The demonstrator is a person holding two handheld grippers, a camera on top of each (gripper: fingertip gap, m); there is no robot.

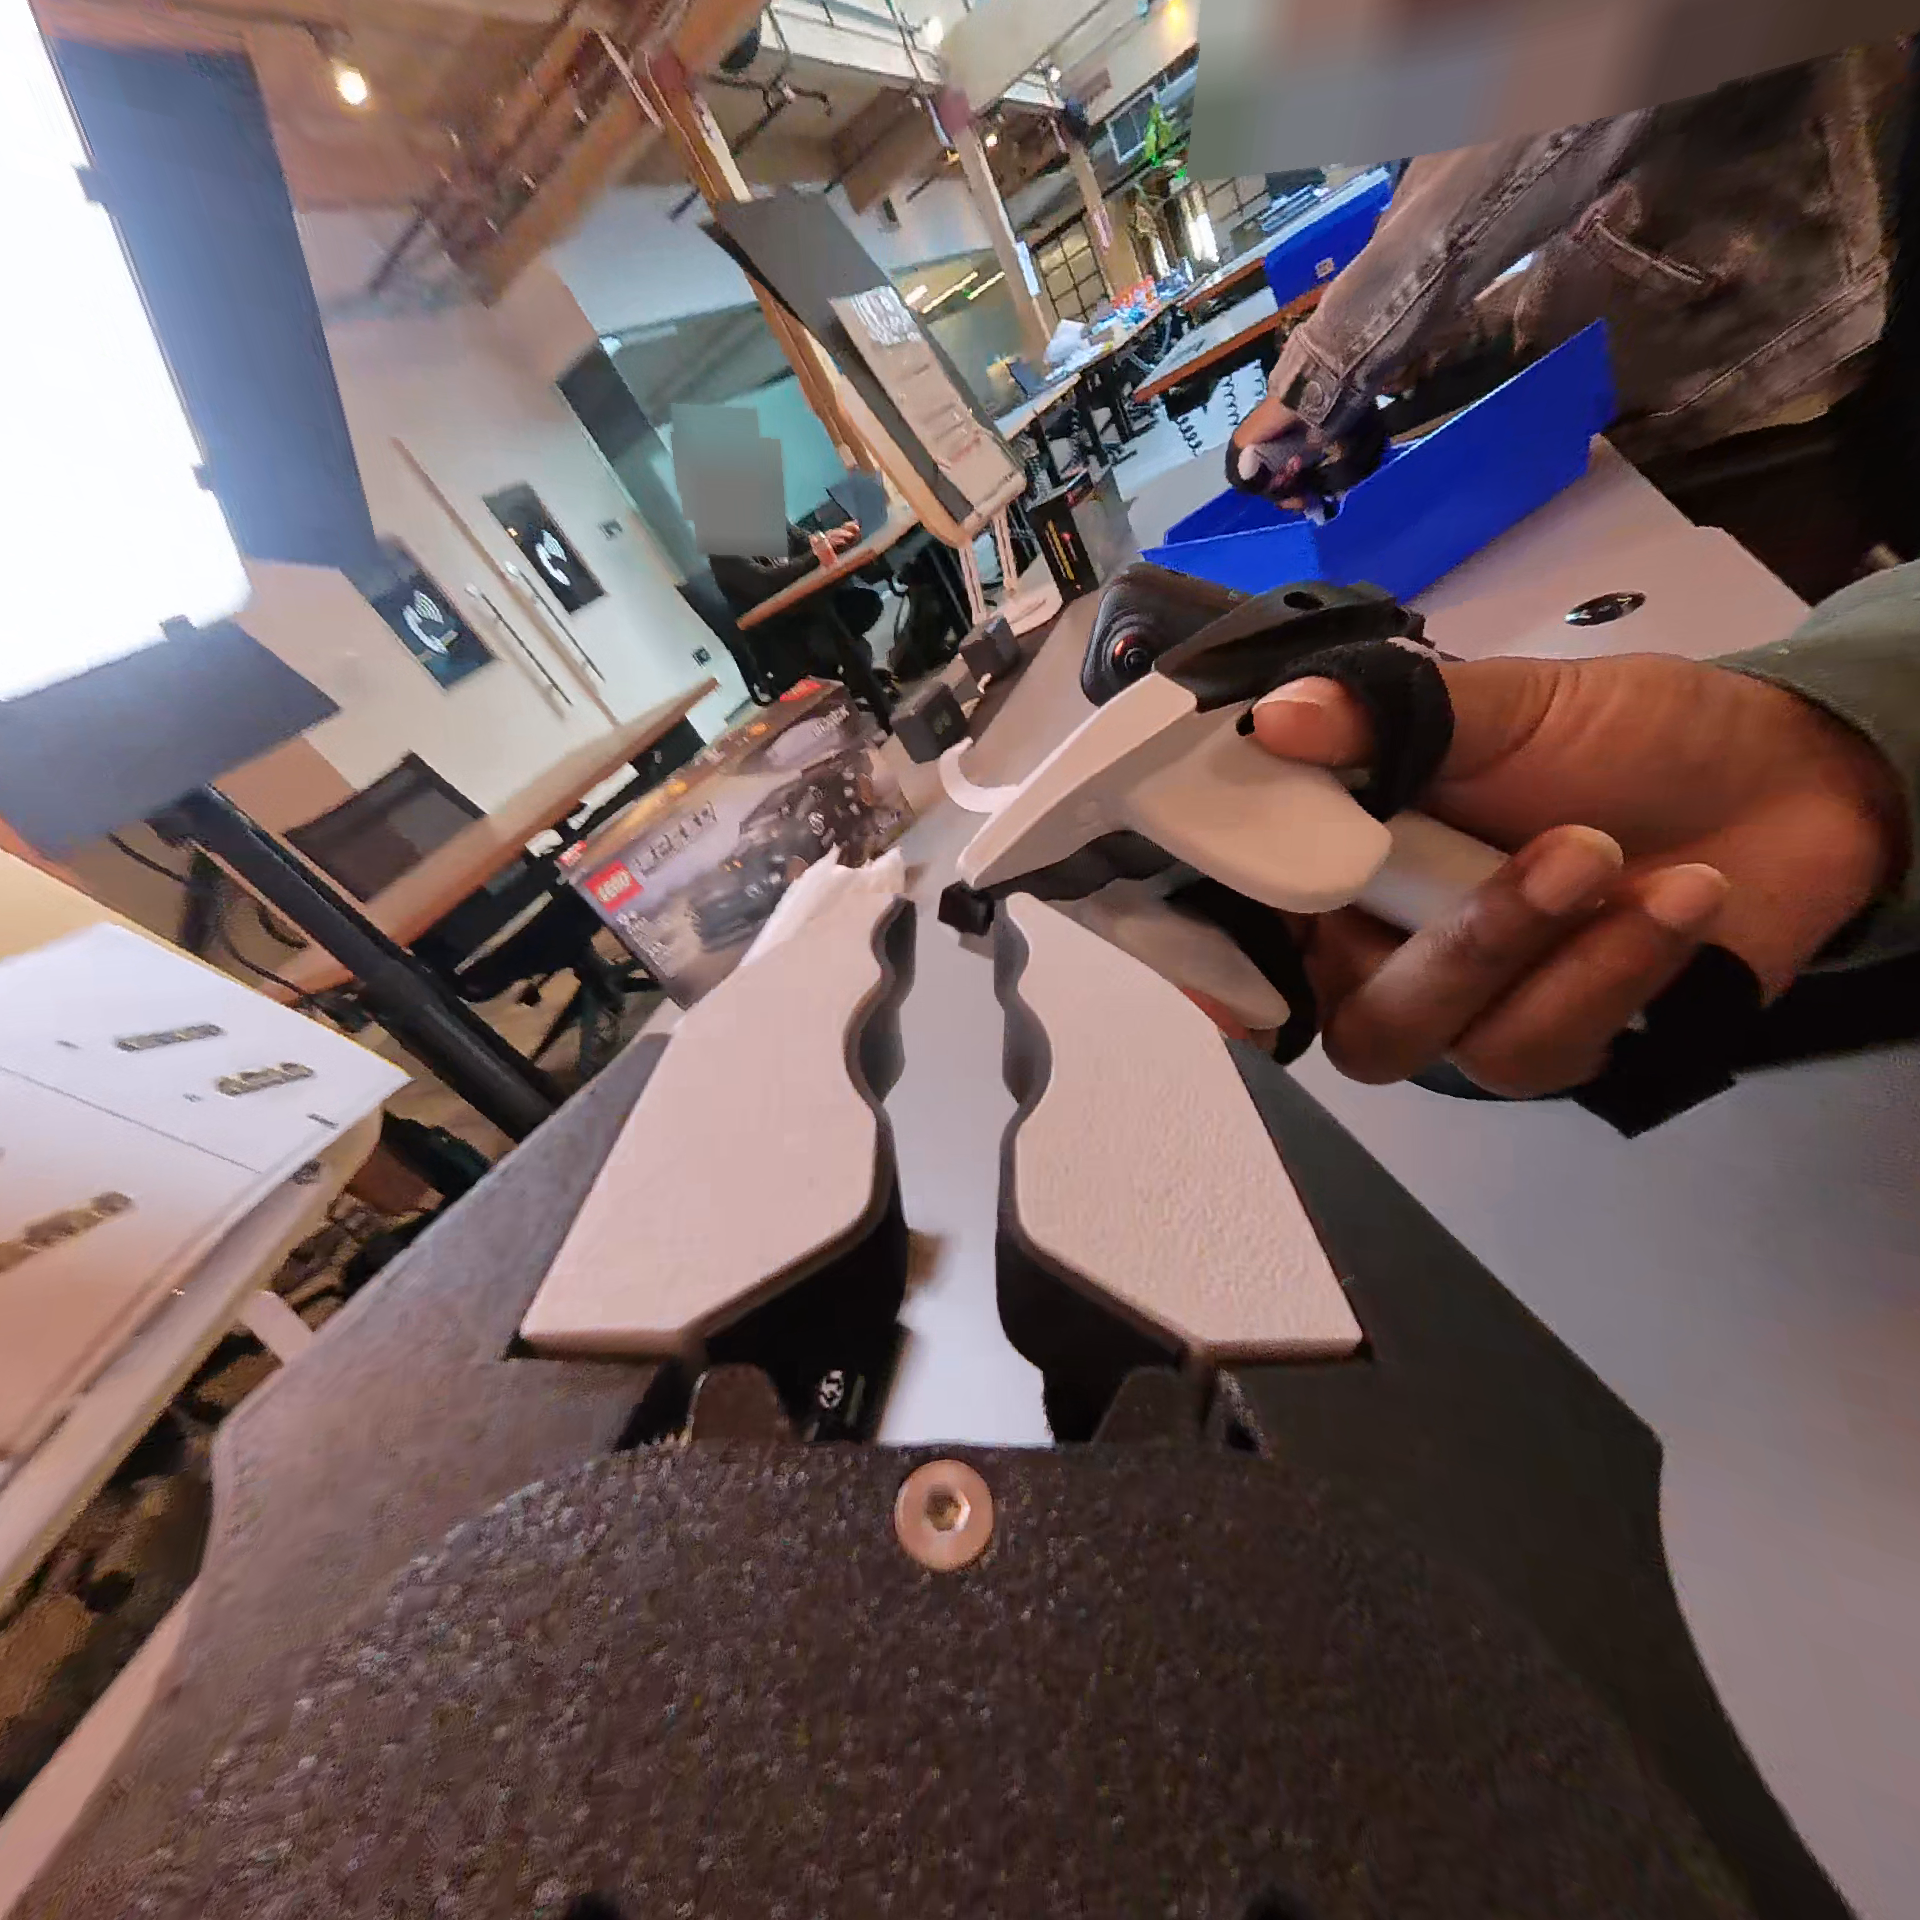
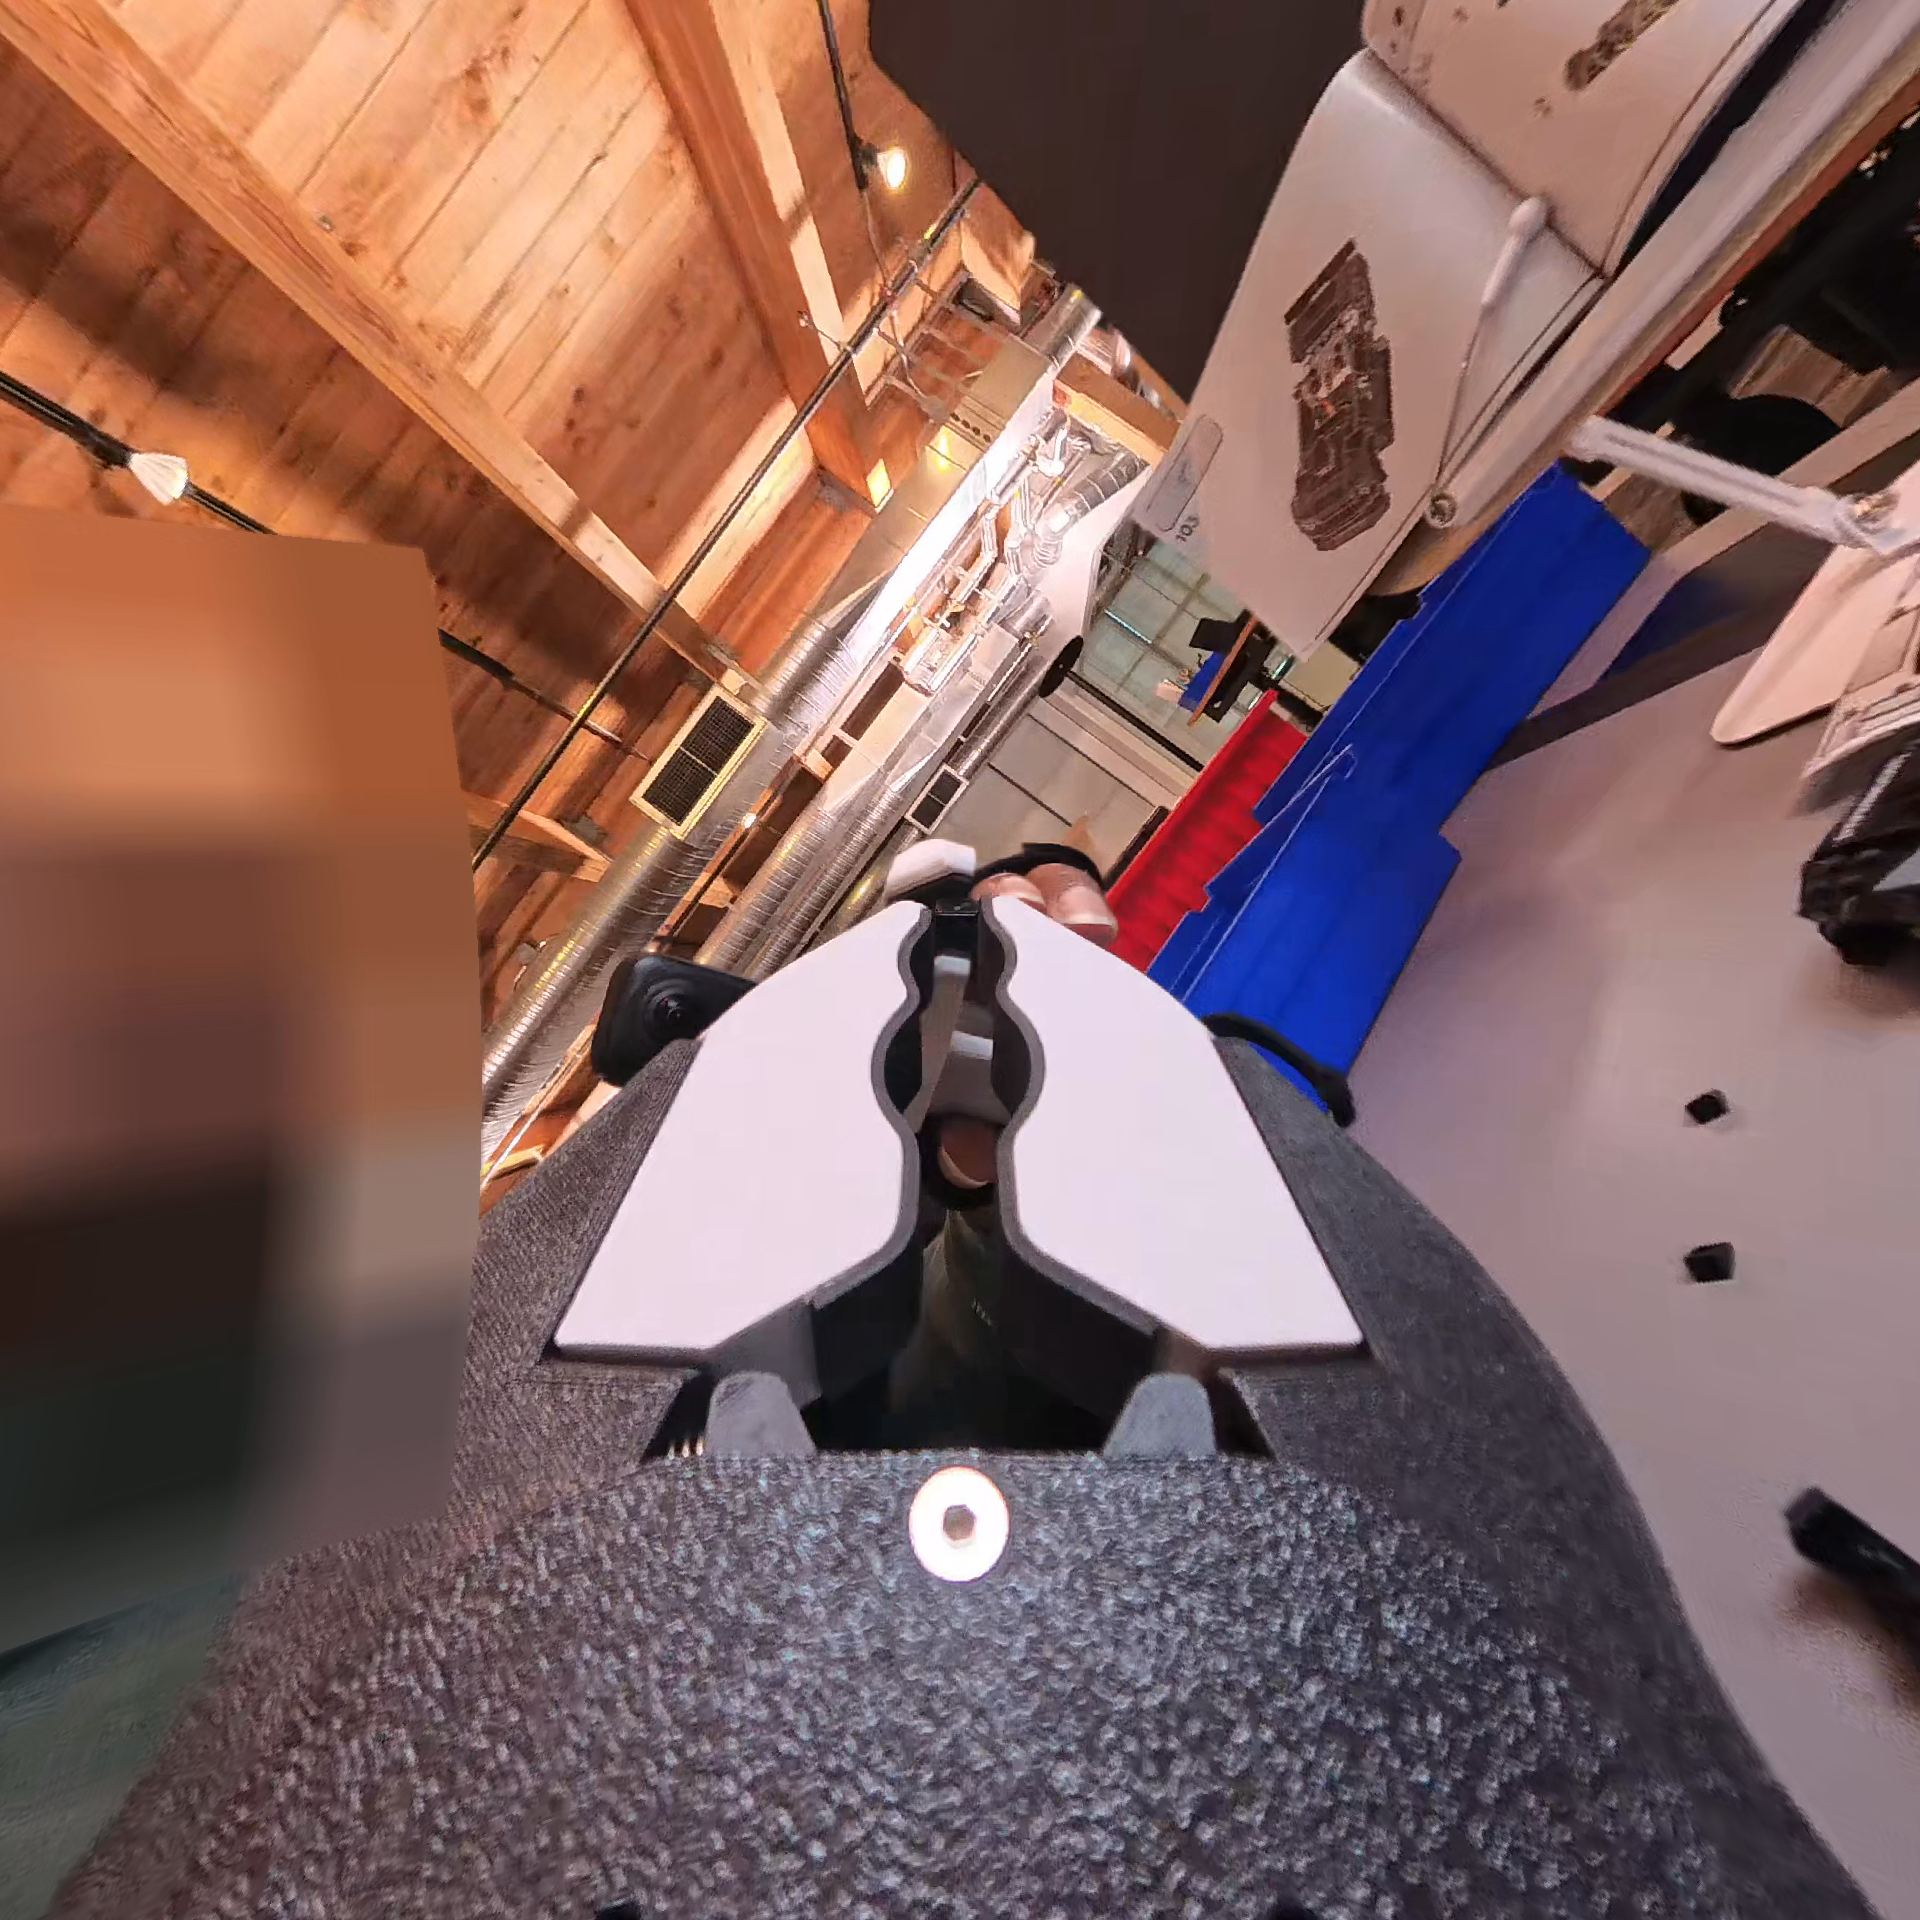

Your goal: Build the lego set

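My right gripper [image 2: 954, 912] is shut on a small black lego piece [image 2: 954, 923] pinched at its fingertips. In the left wrist view the right gripper [image 1: 971, 894] comes in from the right in a person's hand and holds the same black piece [image 1: 964, 910] between the tips of my left gripper [image 1: 954, 916]. My left gripper stands open with a narrow gap, its fingers on either side of the piece; I cannot tell if they touch it. Both grippers are held above the grey table [image 1: 1558, 1247].
A lego box [image 1: 748, 831] stands beyond the left gripper. A blue tray [image 1: 1403, 520] sits at the far right with another person's hand [image 1: 1288, 457] in it. A part-built black model [image 2: 1870, 883], loose black pieces [image 2: 1704, 1107] and an instruction booklet [image 2: 1330, 395] are on the right. Left and right tips are no more than a few centimetres apart. Left tips and right tips are each some 20 cm from the part-built black model [image 2: 1870, 883].
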